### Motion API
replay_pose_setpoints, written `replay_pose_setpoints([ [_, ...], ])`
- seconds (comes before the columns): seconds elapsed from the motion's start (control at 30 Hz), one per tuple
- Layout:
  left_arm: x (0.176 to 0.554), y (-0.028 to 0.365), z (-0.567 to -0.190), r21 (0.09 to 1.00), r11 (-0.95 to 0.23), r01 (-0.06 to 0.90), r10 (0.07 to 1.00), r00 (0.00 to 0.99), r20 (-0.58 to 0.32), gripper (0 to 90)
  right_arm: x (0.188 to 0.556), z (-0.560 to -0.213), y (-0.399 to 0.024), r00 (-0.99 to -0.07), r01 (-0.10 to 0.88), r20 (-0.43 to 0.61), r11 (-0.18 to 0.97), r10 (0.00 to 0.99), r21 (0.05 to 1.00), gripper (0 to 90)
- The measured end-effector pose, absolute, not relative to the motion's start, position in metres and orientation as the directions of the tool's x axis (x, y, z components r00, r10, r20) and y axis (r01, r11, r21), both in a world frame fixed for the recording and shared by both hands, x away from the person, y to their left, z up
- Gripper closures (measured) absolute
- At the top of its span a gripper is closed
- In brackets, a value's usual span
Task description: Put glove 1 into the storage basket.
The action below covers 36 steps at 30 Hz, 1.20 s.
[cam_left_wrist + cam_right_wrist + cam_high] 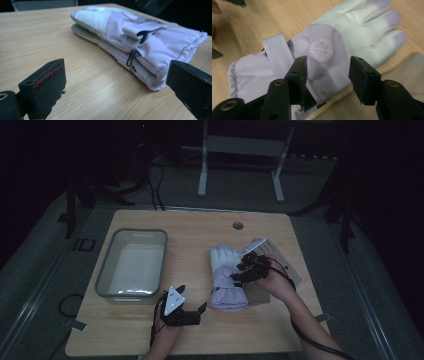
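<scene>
From above, my right claw [250, 266] hangs over the pale lilac gloves [227, 279], which lie stacked in the middle of the table [200, 227], partly on a tan cloth [280, 270]. My left claw [190, 312] waits near the table's front edge, just left of the gloves' cuffs, and the grey tub [131, 262] stands further left with nothing in it that I can make out.

Along my left claw, the jaws stand spread wide with bare table between them. The gloves [130, 37] lie ahead, one on top of the other, a small black clip [130, 58] at the side.

Along my right claw, the jaws are parted above the top glove [324, 50] and pinch nothing; its strap [274, 56] and round badge [321, 49] show between and behind them.

I judge the pairing done: the gloves sit stacked and let go. If they belong in the tub, that move is left.
</scene>
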<state>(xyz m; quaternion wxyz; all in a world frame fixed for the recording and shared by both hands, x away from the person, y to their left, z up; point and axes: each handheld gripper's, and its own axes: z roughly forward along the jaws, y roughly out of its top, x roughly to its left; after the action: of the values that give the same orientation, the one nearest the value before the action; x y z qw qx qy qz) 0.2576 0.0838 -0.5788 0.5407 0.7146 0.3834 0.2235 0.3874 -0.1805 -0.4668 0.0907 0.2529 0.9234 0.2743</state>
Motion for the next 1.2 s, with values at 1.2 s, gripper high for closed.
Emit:
replay_pose_setpoints([
  [1.2,0.320,0.033,-0.544,0.664,-0.178,0.727,0.724,0.554,-0.412,23.3,0.383,-0.504,-0.221,-0.642,0.642,0.239,0.341,0.728,0.686,46.1],
])
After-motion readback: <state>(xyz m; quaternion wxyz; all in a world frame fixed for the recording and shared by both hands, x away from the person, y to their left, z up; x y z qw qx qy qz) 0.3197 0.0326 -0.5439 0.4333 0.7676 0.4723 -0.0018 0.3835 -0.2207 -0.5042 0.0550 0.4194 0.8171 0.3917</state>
